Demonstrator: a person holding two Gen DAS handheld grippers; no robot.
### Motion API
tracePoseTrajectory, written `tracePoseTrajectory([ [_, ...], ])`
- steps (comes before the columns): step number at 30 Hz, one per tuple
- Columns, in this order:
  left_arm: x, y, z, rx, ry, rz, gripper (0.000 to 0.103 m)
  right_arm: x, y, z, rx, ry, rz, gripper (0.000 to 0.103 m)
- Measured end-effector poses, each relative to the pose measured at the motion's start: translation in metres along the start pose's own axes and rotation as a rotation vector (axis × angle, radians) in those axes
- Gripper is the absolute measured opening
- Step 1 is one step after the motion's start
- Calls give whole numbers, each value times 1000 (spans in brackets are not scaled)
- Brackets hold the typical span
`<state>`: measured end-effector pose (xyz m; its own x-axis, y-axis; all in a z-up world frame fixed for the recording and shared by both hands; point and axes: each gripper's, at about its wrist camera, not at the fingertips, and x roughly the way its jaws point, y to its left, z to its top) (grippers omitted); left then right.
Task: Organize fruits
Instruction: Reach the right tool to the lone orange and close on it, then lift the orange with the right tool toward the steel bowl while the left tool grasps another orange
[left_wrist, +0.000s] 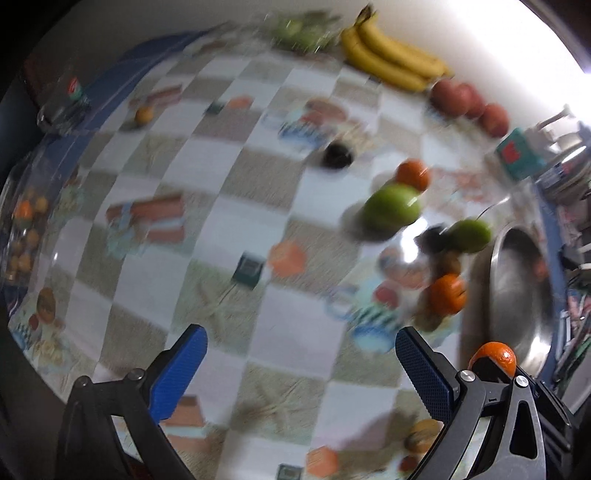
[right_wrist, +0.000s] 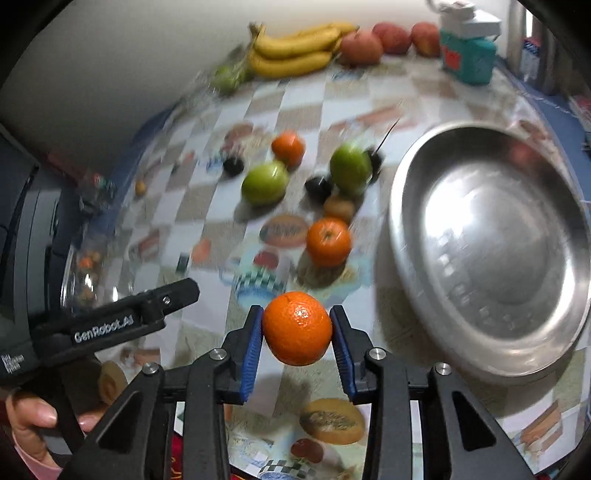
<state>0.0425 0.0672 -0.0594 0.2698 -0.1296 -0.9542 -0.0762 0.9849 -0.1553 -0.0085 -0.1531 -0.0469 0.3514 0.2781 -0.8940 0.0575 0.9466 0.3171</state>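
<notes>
My right gripper (right_wrist: 296, 314) is shut on an orange (right_wrist: 297, 332), held just above the checked tablecloth, left of a big steel plate (right_wrist: 480, 240). Ahead of it lie another orange (right_wrist: 328, 242), a brown fruit (right_wrist: 339, 206), two green apples (right_wrist: 264, 182) (right_wrist: 349, 168), two dark plums (right_wrist: 317, 186) (right_wrist: 232, 166) and a third orange (right_wrist: 288, 147). My left gripper (left_wrist: 300, 334) stands open over bare cloth with nothing between its fingers. The left wrist view is blurred; it shows the steel plate (left_wrist: 517, 288) at the right and the held orange (left_wrist: 496, 354) behind the right finger.
Bananas (right_wrist: 295, 48), red apples (right_wrist: 360, 46) and a bagged green fruit (right_wrist: 227, 77) line the far edge by the wall. A teal box (right_wrist: 467, 55) stands at the far right corner. A hand (right_wrist: 29, 417) holds the left gripper's handle at the lower left.
</notes>
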Motion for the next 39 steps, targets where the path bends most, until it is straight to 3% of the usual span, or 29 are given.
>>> tracePoseTrajectory([
  [6,-10,-31,22,33,-47,-32,103,-30,-35,28,125,-86,-44,37],
  [14,2,-88,36,113,-29,-68,103,-56,-67,61,237,-190,-69,38],
  [17,10,-102,39,124,-20,-49,103,-61,-79,63,277,-222,-71,37],
  [23,34,-122,36,198,-4,17,103,-58,-92,64,302,-219,-79,38],
  [33,56,-127,26,237,62,41,103,-50,-97,57,316,-199,-58,38],
  [37,62,-129,25,251,67,53,87,-52,-99,55,327,-202,-49,38],
  [39,63,-132,25,249,70,37,86,-53,-101,55,334,-205,-46,37],
])
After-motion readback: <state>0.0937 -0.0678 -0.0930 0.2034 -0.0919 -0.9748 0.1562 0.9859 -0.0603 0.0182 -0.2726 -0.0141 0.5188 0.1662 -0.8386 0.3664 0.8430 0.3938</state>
